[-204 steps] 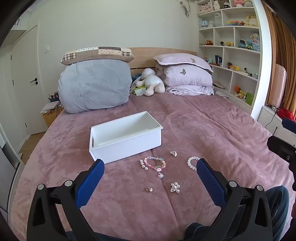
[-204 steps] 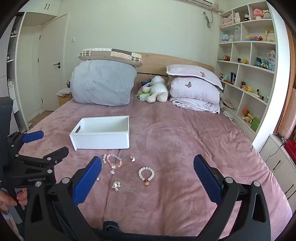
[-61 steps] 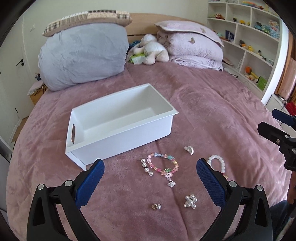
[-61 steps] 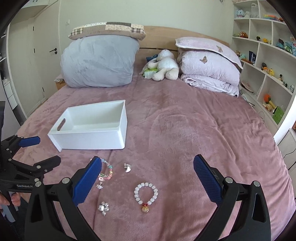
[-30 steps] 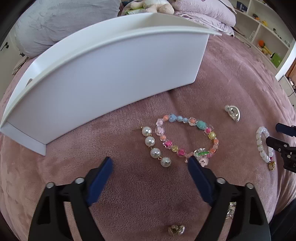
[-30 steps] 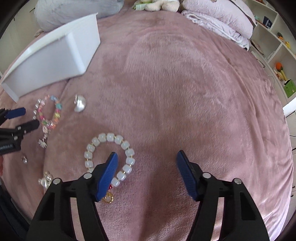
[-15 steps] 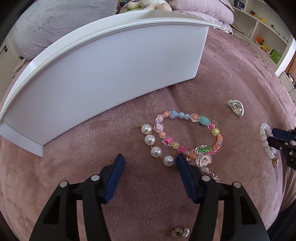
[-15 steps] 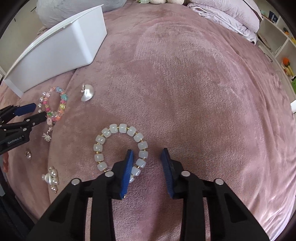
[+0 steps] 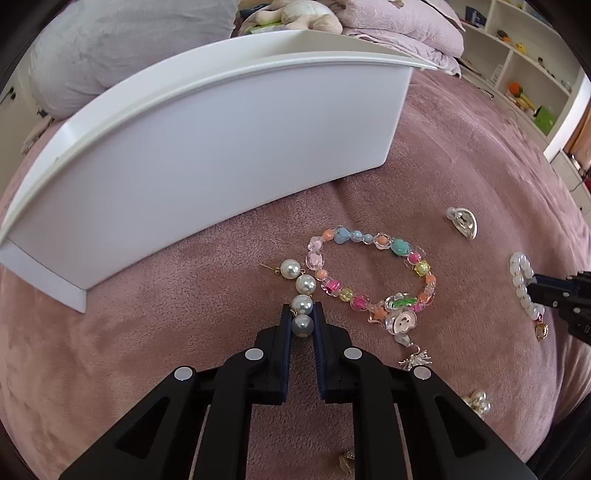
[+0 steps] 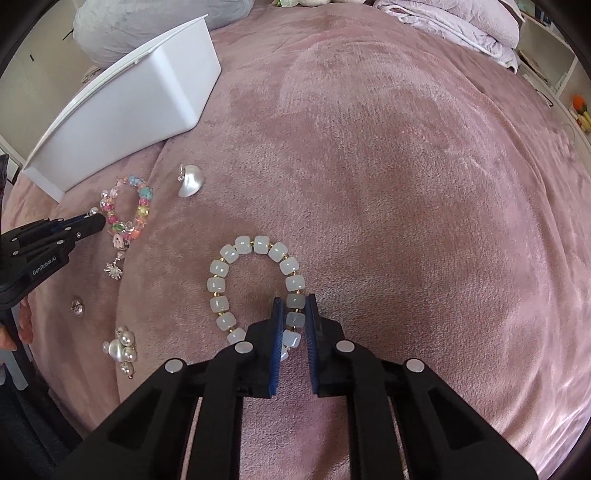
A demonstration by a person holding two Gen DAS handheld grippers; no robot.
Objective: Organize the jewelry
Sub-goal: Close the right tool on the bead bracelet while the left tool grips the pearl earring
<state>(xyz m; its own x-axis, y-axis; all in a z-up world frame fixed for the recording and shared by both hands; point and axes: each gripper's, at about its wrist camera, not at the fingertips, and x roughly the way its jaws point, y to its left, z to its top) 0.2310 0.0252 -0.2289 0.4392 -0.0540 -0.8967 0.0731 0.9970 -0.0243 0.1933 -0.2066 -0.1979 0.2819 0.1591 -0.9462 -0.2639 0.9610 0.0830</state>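
Pearl drop earring (image 9: 301, 301): lies on the pink plush bed cover (image 10: 406, 184), its lower pearls between the blue pads of the left gripper (image 9: 301, 317), whose jaws are closing on it. White bead bracelet (image 10: 258, 280): on the same cover, one side pinched in the right gripper (image 10: 294, 314), jaws nearly together. Multicoloured bead bracelet (image 9: 373, 273): just right of the left gripper. White storage box (image 9: 207, 147): beyond the left gripper, on the bed. Silver shell earring (image 10: 190, 181), pearl cluster (image 10: 122, 349): loose nearby. Pillows (image 9: 399, 22) at the bed head; open white shelving (image 9: 517, 55) along the wall.
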